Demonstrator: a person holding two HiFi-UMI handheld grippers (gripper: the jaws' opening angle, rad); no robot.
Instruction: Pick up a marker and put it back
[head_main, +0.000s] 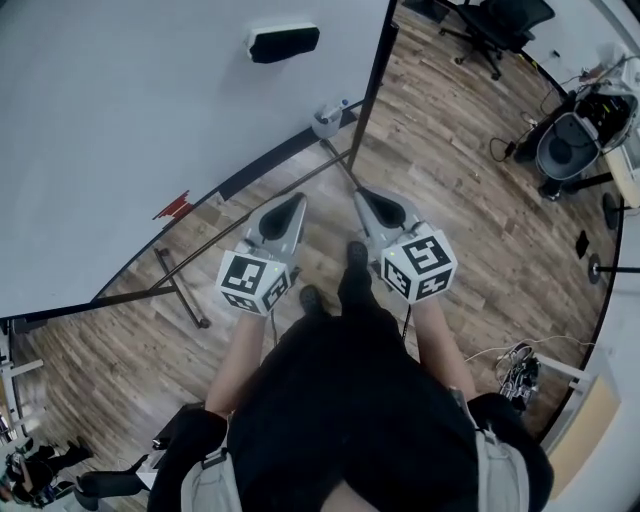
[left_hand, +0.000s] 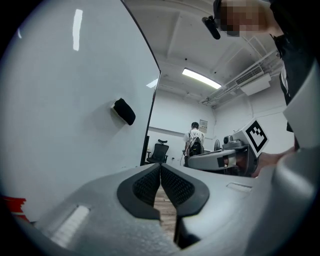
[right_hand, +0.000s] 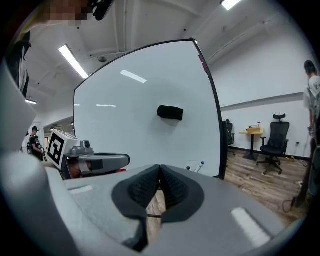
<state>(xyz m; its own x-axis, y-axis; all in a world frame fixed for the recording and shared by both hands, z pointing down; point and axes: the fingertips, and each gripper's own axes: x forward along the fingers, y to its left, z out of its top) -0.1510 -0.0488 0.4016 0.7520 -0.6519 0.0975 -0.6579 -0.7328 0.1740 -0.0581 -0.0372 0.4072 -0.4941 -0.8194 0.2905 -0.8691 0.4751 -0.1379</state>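
Markers stand in a small holder at the lower corner of the whiteboard, well ahead of both grippers. They are too small to count. One shows a pale barrel and a blue cap, its long axis leaning, cap end uppermost. A red item on the board's ledge cannot be identified. A black eraser clings to the board. Left gripper and right gripper are side by side, pointing toward the board, each with jaws pressed together on nothing.
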